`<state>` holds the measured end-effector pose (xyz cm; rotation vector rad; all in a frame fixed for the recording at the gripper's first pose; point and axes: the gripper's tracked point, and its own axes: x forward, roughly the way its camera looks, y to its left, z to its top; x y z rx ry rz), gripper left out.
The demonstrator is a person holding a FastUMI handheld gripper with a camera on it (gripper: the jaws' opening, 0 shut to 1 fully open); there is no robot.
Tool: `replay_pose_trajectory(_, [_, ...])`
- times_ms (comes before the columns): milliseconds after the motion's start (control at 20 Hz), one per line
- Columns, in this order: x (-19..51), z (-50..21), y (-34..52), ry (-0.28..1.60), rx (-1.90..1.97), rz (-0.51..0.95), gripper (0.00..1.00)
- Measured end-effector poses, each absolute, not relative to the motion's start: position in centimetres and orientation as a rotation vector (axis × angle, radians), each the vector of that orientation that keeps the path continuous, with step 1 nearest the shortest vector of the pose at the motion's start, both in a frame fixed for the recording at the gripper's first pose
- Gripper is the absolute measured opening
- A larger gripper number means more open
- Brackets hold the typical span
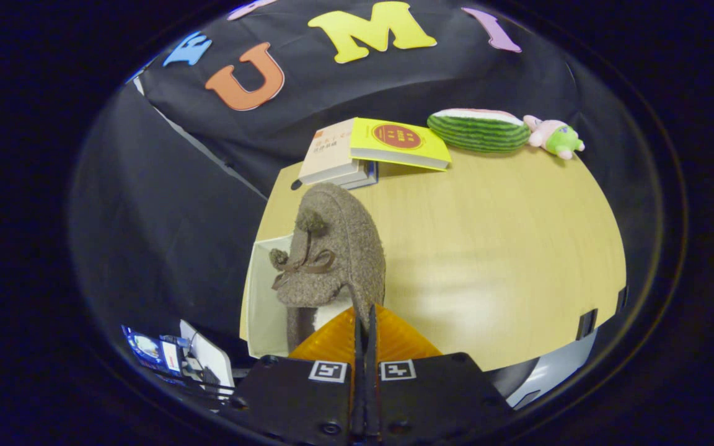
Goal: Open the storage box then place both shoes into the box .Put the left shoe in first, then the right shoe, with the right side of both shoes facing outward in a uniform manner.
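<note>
My gripper (364,313) is shut on the heel edge of a grey-brown felt shoe (332,248) with pompoms and a bow, which hangs toe-forward just ahead of the fingers. Directly under and behind the shoe lies the white storage box (265,297), open at the top, at the near left corner of the wooden table (493,248). The shoe's lower part hides some of the box's inside. I cannot tell whether another shoe lies in the box.
Beyond the shoe, at the table's far edge, a stack of books (338,158) carries a yellow book (400,144). A watermelon plush (480,129) and a pink-green plush toy (554,137) rest at the far right. Small items (171,356) sit on the floor left of the box.
</note>
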<state>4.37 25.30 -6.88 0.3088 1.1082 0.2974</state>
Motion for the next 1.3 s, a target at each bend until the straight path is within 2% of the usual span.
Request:
replay_pose_trajectory(600, [3.6,-9.1,34.3,1.114,0.440,0.324,0.06])
replay_pose_trajectory(1050, [3.4,-12.9,34.2,1.171,0.423,0.278,0.09])
replay_pose_trajectory(1150, [2.8,-12.7,34.9,1.183,0.421,0.317,0.25])
replay_pose_trajectory(1200, [3.0,-12.4,34.7,1.161,0.400,0.324,0.37])
replay_pose_trajectory(1300, [3.5,-11.1,33.9,1.085,0.352,0.326,0.55])
